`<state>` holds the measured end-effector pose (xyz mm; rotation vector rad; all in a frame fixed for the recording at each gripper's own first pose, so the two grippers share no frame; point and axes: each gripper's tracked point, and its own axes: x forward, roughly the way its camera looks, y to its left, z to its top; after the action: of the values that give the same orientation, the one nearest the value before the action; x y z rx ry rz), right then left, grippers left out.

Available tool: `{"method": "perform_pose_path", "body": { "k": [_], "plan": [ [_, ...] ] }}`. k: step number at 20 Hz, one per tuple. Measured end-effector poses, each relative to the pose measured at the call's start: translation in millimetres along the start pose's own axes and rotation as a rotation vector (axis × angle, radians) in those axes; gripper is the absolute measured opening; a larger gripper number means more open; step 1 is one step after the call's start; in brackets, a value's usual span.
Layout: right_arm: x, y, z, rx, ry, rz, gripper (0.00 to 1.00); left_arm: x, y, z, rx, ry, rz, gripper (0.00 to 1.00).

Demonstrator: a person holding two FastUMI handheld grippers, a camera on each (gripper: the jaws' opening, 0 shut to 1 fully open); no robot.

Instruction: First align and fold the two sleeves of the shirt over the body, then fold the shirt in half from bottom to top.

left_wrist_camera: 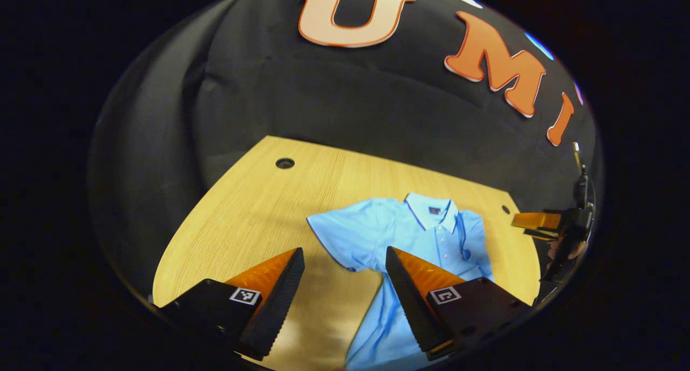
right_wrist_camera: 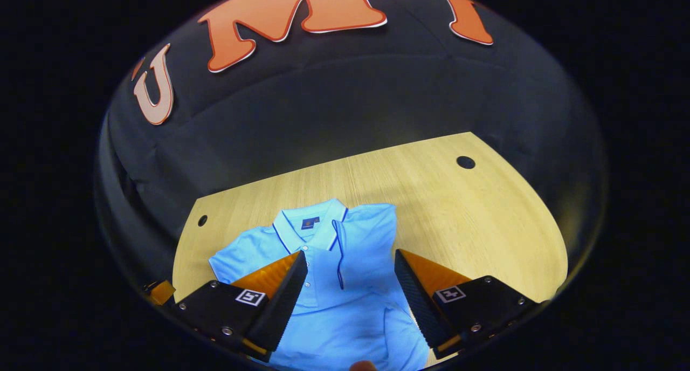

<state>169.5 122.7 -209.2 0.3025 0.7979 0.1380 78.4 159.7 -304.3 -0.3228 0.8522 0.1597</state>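
Both grippers hang with fingers spread wide and nothing between them, over a light blue polo shirt (left_wrist_camera: pixel 409 236) lying flat on the wooden table (left_wrist_camera: pixel 253 214).

From the left gripper (left_wrist_camera: pixel 345 276), the shirt's collar (left_wrist_camera: pixel 431 209) points to 12 o'clock and one sleeve (left_wrist_camera: pixel 345 236) spreads toward 9. From the right gripper (right_wrist_camera: pixel 350 276), the other sleeve (right_wrist_camera: pixel 372 236) lies folded over the body. At 3 o'clock in the left gripper view, the right gripper rides in a hand (left_wrist_camera: pixel 566 249).

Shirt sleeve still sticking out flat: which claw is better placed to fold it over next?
Left, probably. The left claw is open with the unfolded sleeve just ahead between its fingers. The right claw, also open, hangs over the far side of the shirt, where the other sleeve is already folded in.
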Motion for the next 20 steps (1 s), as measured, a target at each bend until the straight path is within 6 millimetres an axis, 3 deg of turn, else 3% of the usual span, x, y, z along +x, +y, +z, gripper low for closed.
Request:
{"method": "perform_pose_path", "body": {
  "k": [4, 7, 10, 14, 20],
  "plan": [
    [-38, -12, -5, 0.023, -0.062, -0.044, 0.98, 35, 3, -9, -0.038, 0.138, -0.053, 0.98],
    [-58, -30, -25, 0.040, -0.075, -0.080, 0.99, 68, 14, -31, -0.043, 0.310, 0.013, 0.99],
    [-73, -44, -39, 0.058, -0.086, -0.103, 0.98, 93, 3, -41, -0.091, 0.390, -0.003, 1.00],
    [-94, -55, -60, 0.069, -0.077, -0.107, 0.98, 115, 5, -45, -0.160, 0.481, 0.019, 1.00],
    [-116, -75, -73, 0.058, -0.076, -0.133, 0.98, 137, 16, -44, -0.160, 0.562, 0.134, 1.00]
  ]
}}
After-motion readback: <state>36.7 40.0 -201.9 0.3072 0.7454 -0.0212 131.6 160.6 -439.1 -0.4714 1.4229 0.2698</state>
